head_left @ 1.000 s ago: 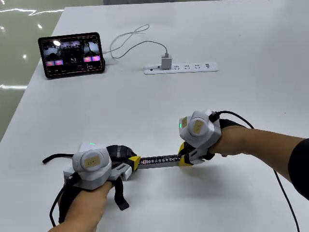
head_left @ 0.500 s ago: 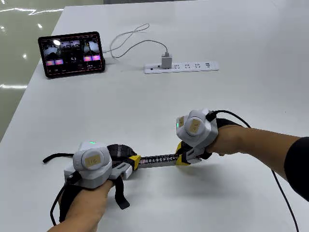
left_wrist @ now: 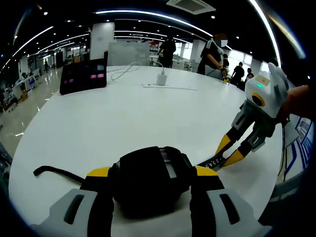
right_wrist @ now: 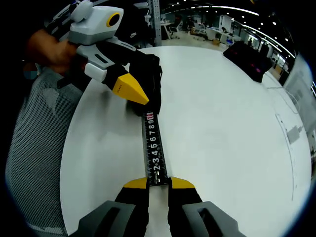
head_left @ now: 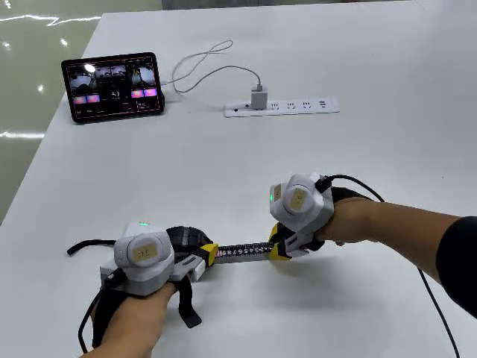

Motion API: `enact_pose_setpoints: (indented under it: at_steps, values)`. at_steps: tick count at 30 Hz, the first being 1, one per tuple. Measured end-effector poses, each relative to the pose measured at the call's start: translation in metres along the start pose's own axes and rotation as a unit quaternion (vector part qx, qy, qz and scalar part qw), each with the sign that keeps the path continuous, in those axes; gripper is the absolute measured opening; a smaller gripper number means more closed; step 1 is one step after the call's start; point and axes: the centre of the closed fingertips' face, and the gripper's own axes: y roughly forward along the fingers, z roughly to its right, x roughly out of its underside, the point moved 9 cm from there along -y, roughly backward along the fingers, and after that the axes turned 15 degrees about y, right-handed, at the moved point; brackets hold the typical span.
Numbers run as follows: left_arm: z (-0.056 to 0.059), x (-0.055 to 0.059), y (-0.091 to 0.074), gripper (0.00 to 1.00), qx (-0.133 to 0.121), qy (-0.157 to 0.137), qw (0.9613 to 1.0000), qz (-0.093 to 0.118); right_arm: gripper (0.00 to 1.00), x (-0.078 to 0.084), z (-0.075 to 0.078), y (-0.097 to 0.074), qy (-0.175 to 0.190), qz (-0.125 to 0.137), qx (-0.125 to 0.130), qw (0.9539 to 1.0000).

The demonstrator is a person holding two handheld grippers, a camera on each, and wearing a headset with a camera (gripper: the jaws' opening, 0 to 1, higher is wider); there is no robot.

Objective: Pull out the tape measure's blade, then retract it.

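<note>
Two tongs: left tongs (left_wrist: 152, 174) clamp tape measure case (head_left: 185, 239); right tongs (right_wrist: 159, 183) pinch blade (right_wrist: 153, 143) tip.
Blade print: 2–9 legible, red mark possibly 10.
Place: near edge of tabletop (head_left: 298, 45).

We hold the left gripper (head_left: 201, 257) low at our near left, with our left hand (head_left: 138, 324) wrapped behind it and the forearm rising from the bottom edge. Its jaws point right and are clamped on either side of the tape measure case (left_wrist: 150, 180). Our right arm reaches in from the right. The right hand (head_left: 350, 220) tips the right gripper (head_left: 277, 250) down and leftward. Its yellow-tipped jaws are pinched together on the blade (right_wrist: 154, 148). The two grippers face each other, near but not touching.
</note>
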Motion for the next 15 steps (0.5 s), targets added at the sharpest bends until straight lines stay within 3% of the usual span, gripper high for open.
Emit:
enact_pose_setpoints:
  at_steps: [15]
  values:
    - [-0.0001, 0.0001, 0.0001, 0.57, 0.001, -0.001, 1.0000, 0.000, 0.10, -0.0067, -0.0024, 0.0039, 0.007, 0.000, -0.001, 1.0000]
